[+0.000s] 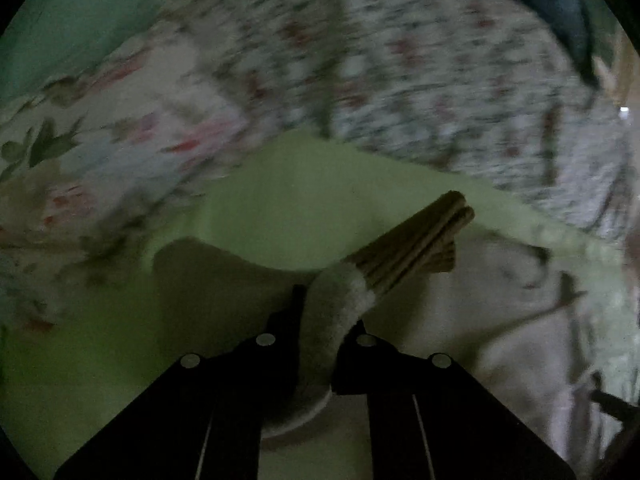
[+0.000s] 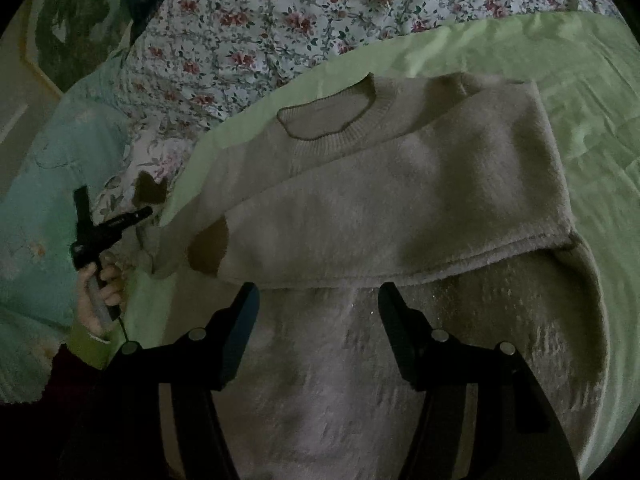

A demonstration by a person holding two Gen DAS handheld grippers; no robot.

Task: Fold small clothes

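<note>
Across the light green sheet [image 2: 520,52] of the bed lies a small beige sweater [image 2: 400,184], neckline [image 2: 332,116] at the far side, one sleeve folded across the chest so that its brown cuff [image 2: 208,250] ends at the left. It looks soft, fluffy and light; it should drape and sag when lifted, so a pinch on a firm edge, such as a ribbed cuff or the hem, seems safest. The left gripper [image 1: 320,312] is clamped on a sleeve just behind a ribbed brown cuff [image 1: 416,240], which sticks out past the fingers [image 1: 294,320]. The right gripper [image 2: 318,300] hovers over the near half of the sweater with its fingers [image 2: 240,320] wide apart, holding nothing. At the left of the right wrist view, the left hand [image 2: 98,292] grips its black tool handle beside the green sheet. Beyond the sheet, a floral bedcover [image 2: 280,12] fills the far side, and a pale blue blanket [image 2: 44,184] lies at the left.
</note>
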